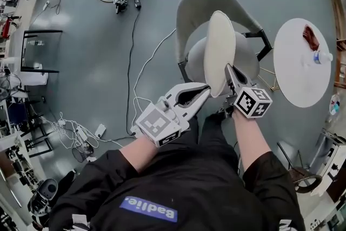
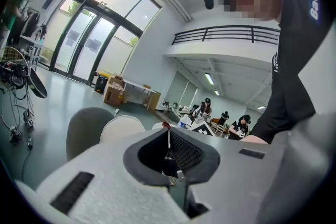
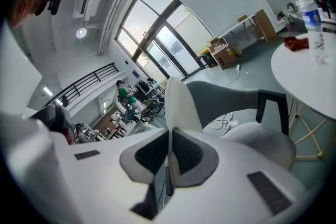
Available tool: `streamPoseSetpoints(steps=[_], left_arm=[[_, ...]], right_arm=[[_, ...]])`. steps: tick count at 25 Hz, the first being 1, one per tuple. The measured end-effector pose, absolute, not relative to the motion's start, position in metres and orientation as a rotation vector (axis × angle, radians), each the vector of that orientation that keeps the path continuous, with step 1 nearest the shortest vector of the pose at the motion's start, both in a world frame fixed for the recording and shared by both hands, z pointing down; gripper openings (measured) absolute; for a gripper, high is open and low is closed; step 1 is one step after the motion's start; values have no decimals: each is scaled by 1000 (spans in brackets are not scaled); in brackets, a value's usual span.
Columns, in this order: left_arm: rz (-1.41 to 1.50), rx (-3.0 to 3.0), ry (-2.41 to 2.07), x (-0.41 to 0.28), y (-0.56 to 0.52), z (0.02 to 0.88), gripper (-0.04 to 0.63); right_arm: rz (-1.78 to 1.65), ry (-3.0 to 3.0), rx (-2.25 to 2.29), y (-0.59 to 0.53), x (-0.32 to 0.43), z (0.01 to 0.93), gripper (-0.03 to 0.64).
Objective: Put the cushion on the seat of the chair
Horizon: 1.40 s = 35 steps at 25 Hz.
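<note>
A round cream cushion (image 1: 219,54) stands on edge over the white seat (image 1: 247,58) of a chair with a grey backrest (image 1: 197,5). My right gripper (image 1: 228,68) is shut on the cushion's lower right rim; in the right gripper view that rim (image 3: 177,105) rises from between the jaws (image 3: 169,131), with the seat (image 3: 268,141) beyond. My left gripper (image 1: 205,87) sits just left of the cushion's bottom edge, shut, with nothing between its jaws. The left gripper view shows the closed tips (image 2: 168,129), and the cushion (image 2: 122,127) and backrest (image 2: 85,128) behind them.
A round white table (image 1: 297,76) stands right of the chair, carrying a water bottle (image 1: 323,57) and a red cloth (image 1: 310,38). Cables (image 1: 132,46) trail over the grey floor to the left. Desks and gear line the left edge; another chair (image 1: 300,170) sits lower right.
</note>
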<state>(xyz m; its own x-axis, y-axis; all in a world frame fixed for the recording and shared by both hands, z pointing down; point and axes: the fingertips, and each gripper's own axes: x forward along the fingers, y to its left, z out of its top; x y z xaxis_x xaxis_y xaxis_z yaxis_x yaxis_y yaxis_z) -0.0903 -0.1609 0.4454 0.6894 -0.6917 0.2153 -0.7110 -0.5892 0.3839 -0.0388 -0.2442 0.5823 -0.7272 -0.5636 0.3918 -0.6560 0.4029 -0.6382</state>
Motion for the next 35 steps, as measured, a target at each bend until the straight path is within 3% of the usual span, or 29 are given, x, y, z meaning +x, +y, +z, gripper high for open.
streamPoseSetpoints(steps=[7,15,23,35], left_arm=[[111,2412,-1123,-88,-162,470,20],[167,2397,-1101,-65,-161,488,20],[227,2389,-1020,-36,-152,513,20],[348,2365,-929,-23,-128,546,20]], right_arm=[[1490,-2518,1173,-271,-39,624,40],[1751,-2384,1390,-278,39,716,40],[1777,-2266,1523,-268,101,784,40],[1818,-2104,1616,-238,134,891,41]])
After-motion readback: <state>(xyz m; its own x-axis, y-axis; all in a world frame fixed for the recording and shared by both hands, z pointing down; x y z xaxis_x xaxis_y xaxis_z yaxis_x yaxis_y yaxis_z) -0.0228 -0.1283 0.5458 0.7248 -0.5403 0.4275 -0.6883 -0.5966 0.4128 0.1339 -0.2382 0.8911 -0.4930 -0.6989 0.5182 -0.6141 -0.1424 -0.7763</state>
